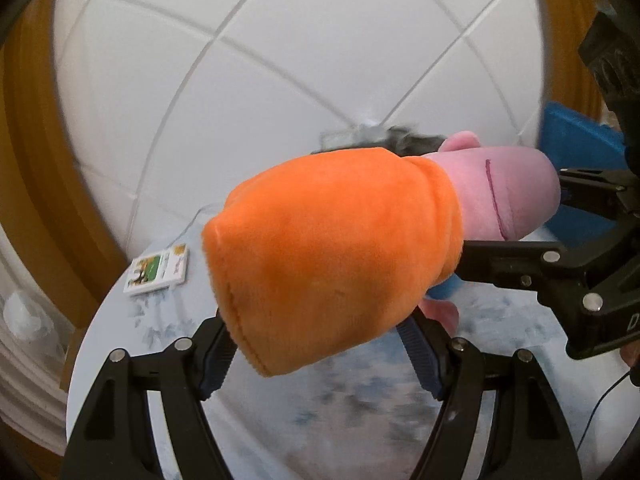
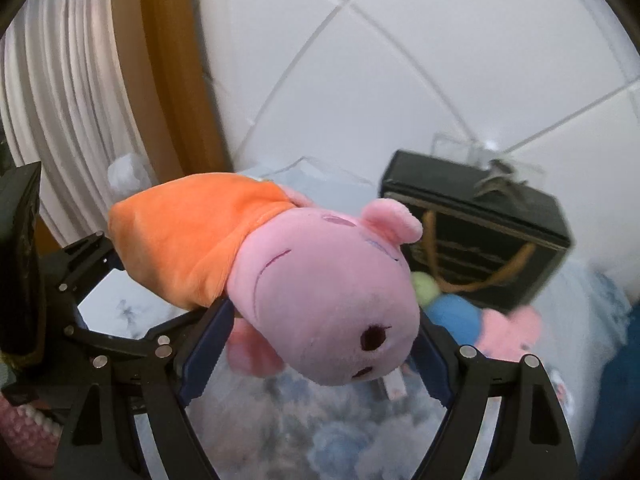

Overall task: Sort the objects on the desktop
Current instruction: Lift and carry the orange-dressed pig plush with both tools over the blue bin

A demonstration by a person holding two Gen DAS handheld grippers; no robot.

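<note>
light: bright, soft, even, source not visible | shadows: faint | glare: mild sheen on the white tiled wall (image 1: 280, 80) | blur: motion smear on the patterned tabletop (image 2: 320, 432) and the far dark box (image 2: 476, 240) | focus: near plush toy (image 1: 332, 248) sharpest | distortion: strong fisheye curving, black corner vignette

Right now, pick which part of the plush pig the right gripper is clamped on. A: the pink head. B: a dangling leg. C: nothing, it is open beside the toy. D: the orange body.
A: in the right wrist view the right gripper has its pads pressed on either side of the plush pig at its pink head, while the left gripper clamps the orange body.
</note>
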